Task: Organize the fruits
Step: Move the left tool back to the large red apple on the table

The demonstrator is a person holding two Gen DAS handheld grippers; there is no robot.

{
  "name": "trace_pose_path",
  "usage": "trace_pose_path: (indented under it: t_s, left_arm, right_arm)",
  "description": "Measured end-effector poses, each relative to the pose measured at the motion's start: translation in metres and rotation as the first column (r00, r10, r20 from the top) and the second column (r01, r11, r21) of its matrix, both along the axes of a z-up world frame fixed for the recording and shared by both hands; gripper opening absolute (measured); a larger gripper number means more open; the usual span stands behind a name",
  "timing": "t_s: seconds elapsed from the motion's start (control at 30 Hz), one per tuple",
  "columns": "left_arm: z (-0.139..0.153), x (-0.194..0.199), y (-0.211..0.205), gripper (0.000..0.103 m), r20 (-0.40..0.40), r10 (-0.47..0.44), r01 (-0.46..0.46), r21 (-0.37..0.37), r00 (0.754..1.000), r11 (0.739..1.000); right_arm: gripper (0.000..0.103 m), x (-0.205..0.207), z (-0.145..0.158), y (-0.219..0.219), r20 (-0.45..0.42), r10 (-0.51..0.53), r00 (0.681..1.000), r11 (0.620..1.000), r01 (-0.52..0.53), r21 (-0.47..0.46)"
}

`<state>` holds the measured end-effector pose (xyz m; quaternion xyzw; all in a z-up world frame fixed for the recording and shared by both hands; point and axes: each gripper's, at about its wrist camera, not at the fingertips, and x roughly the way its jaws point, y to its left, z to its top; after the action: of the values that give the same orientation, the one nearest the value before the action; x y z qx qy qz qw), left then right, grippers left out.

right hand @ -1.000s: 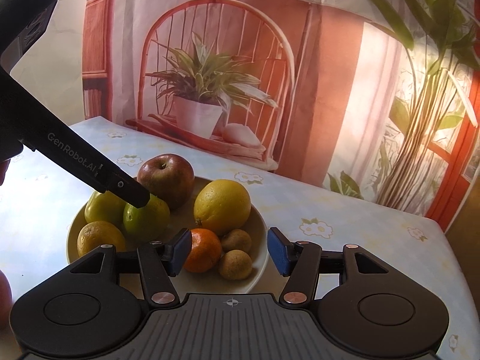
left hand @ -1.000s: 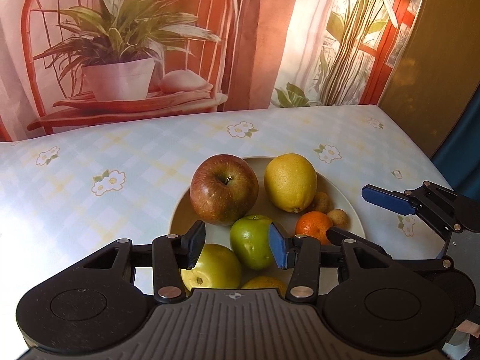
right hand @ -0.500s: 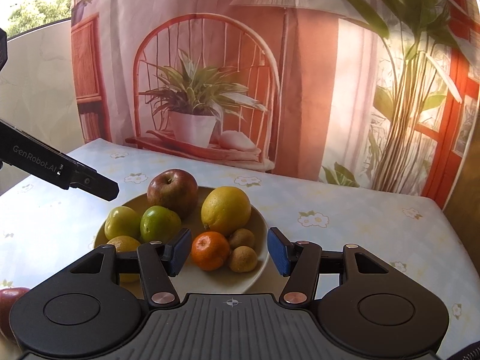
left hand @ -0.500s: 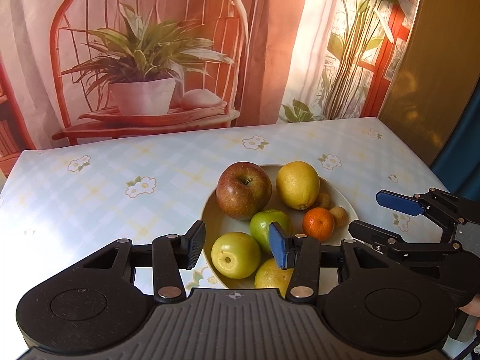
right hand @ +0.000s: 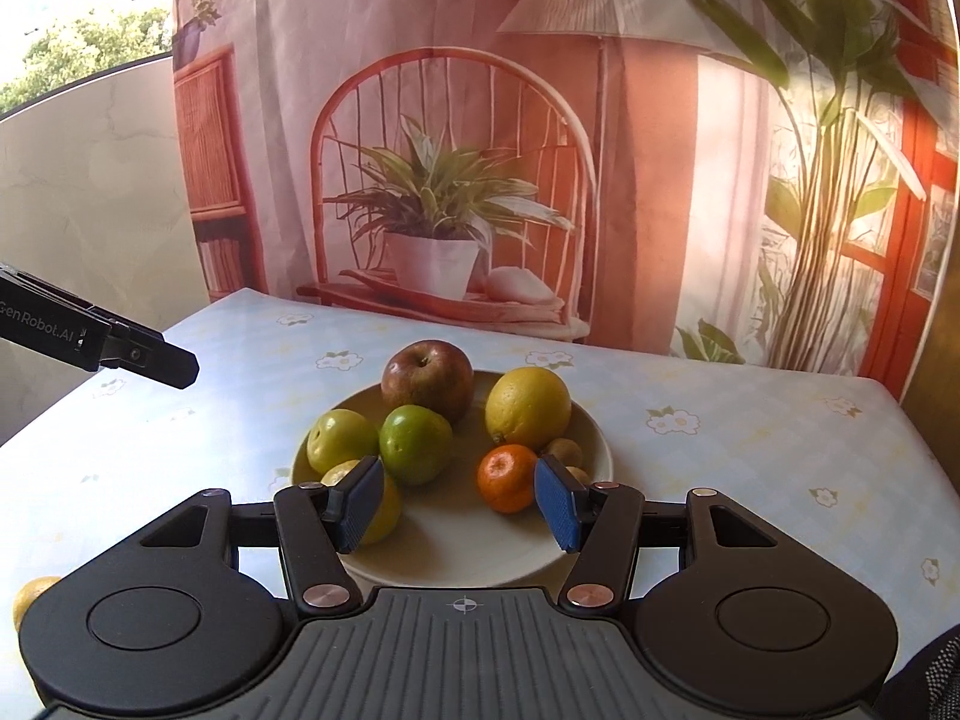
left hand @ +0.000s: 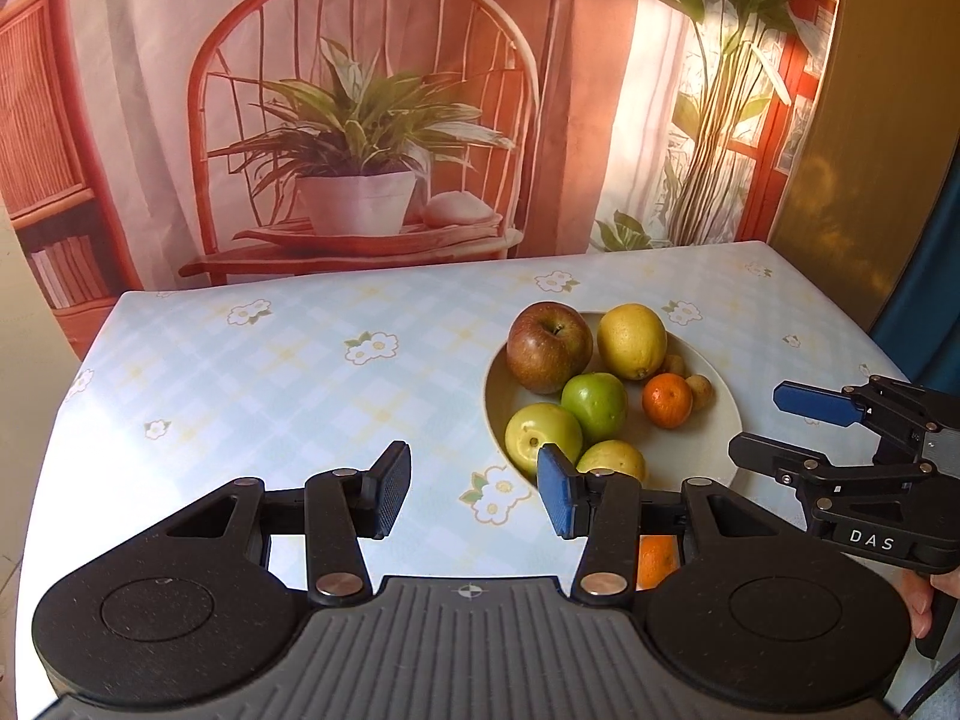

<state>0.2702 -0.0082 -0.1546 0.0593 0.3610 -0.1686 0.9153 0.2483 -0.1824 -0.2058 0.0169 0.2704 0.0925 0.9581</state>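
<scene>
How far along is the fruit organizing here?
Done: apple, lemon, green fruits and tangerine sit on the plate. In hand: nothing; both hand-held grippers are open and empty. Left: an orange lies off the plate.

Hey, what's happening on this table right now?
A person holds a two-finger gripper in each hand over a flowered tablecloth. Both the left gripper and right gripper are open and empty. A plate already holds a red apple, a lemon, green fruits and a tangerine. Nothing is being carried.
</scene>
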Motion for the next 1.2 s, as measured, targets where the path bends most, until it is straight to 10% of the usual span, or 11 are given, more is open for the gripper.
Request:
trace_pose_path:
  t_s: [1.2]
  left_arm:
    - [-0.058,-0.041,0.027,0.049,-0.182,-0.113,0.091,-0.124,0.977,0.988]
  right_arm:
    - [0.053,-0.081,-0.026,0.067,-0.097,0.100,0.990,0.994,-0.095,0.051]
